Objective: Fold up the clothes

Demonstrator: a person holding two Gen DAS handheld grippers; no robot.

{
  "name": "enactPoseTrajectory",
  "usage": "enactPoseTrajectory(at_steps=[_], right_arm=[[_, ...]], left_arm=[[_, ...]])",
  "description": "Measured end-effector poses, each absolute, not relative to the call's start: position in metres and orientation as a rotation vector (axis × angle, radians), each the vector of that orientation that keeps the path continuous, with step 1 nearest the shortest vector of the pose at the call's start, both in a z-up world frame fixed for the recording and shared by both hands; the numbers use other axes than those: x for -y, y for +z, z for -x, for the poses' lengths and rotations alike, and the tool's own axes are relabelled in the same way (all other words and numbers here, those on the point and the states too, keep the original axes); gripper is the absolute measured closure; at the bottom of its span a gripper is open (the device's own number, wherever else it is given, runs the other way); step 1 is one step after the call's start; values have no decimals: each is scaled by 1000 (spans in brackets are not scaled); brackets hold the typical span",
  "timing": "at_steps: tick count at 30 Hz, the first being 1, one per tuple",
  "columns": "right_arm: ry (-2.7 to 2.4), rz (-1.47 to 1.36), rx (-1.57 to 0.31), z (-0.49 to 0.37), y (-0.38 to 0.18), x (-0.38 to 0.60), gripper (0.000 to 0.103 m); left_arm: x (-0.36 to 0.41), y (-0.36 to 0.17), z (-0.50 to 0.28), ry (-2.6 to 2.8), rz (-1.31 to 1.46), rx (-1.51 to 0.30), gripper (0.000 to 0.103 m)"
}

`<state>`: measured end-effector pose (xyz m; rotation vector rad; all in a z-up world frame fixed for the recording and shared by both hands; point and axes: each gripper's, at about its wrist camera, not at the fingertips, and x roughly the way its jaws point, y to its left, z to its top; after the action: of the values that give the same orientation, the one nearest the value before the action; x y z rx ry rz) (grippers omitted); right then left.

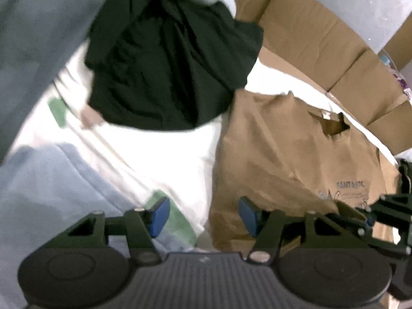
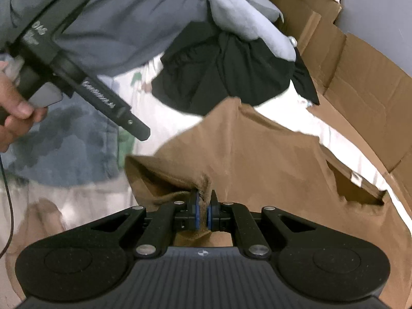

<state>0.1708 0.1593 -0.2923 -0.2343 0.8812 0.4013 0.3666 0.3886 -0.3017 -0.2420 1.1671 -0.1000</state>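
Observation:
A tan T-shirt (image 2: 257, 154) lies spread on the white bed surface (image 1: 159, 154), collar toward the right. My right gripper (image 2: 203, 215) is shut on a bunched fold of the tan T-shirt's fabric near its left edge. In the left wrist view the tan T-shirt (image 1: 291, 159) lies to the right, and my left gripper (image 1: 203, 215) stands open above the sheet at the shirt's edge, blue pads apart with nothing between them. The right gripper's black frame (image 1: 386, 213) shows at the far right of that view.
A crumpled black garment (image 1: 170, 61) lies farther back, partly under light grey clothing (image 2: 247, 18). Light blue fabric (image 1: 51, 180) sits at the left. Brown cardboard walls (image 1: 334, 46) curve round the back and right. A hand (image 2: 15, 113) holds the left tool's handle.

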Motion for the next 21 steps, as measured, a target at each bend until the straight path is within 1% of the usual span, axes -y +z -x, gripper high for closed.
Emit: enactPoseTrajectory(at_steps=[4, 5, 6, 10, 14, 15, 16, 17, 18, 19, 21], right_arm=[[295, 202, -923, -160, -302, -150, 98], [269, 193, -934, -158, -304, -148, 97], [242, 185, -944, -155, -307, -146, 97], [135, 152, -983, -144, -316, -136, 97], [101, 125, -1009, -133, -321, -133, 95], [99, 118, -1014, -130, -321, -133, 91], [97, 112, -1019, -127, -322, -133, 83], [95, 106, -1024, -125, -322, -133, 76], [96, 94, -1026, -122, -321, -133, 69], [97, 82, -1028, -120, -320, -132, 65], [96, 43, -1030, -116, -316, -131, 63]], left_arm=[[-381, -316, -359, -117, 286, -1178, 45], [-380, -319, -357, -117, 299, -1181, 48], [-379, -323, -355, -120, 306, -1188, 50], [-372, -339, -349, -127, 324, -1218, 50], [-366, -350, -339, -123, 351, -1197, 51], [-366, -352, -338, -122, 372, -1195, 56], [-366, -354, -337, -121, 394, -1196, 62], [-365, -356, -337, -125, 409, -1200, 75], [-363, -359, -337, -128, 416, -1202, 80], [-362, -360, -336, -129, 418, -1201, 81], [-361, -359, -336, -127, 419, -1198, 95]])
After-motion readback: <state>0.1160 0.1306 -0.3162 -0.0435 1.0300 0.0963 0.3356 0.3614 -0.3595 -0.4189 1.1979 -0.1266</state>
